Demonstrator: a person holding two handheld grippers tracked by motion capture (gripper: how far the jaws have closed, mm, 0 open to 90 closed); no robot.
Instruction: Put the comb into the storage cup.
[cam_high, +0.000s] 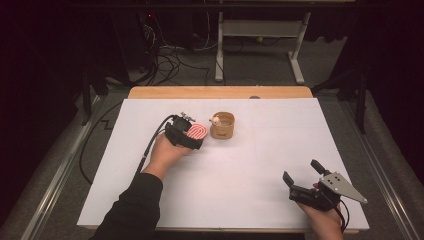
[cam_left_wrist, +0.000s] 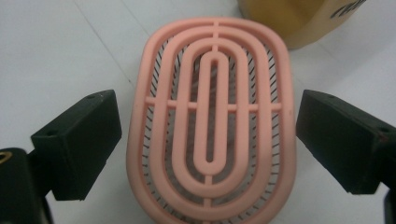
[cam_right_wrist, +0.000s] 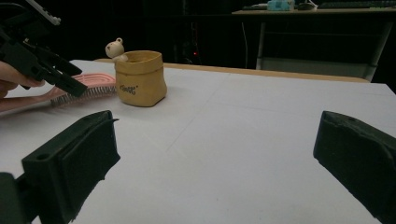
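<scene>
Nearest the lens of the left gripper view: pink oval hairbrush (cam_left_wrist: 212, 121), back side up with concentric raised ribs and a cross bar, dark bristles visible through the slots, lying between the two black jaws of the left gripper (cam_left_wrist: 208, 140); jaws spread wide on either side of the brush body, narrow gaps of white table visible between pads and brush edges, no firm clamp evident; corner of a tan pot beyond the far end of the brush. High view, left to right: dark-sleeved left forearm entering from the bottom edge, hand around the left gripper (cam_high: 192, 135) with cable trailing back toward the table's left rim; hairbrush (cam_high: 196, 131) at the gripper's tip, just beside the small tan pot (cam_high: 222, 125) carrying a little bear figure (cam_high: 215, 120) on its rim; white table (cam_high: 260, 165) bare across the middle; right gripper (cam_high: 302, 175) near the front right corner, well apart from brush and pot, grey three-cornered plate on top, jaws standing wide open with nothing between. Right gripper view: left gripper (cam_right_wrist: 42, 65) at upper left over the brush bristles, hairbrush (cam_right_wrist: 88, 88) touching or almost touching the pot (cam_right_wrist: 140, 78), own black jaws far apart over bare table surface
</scene>
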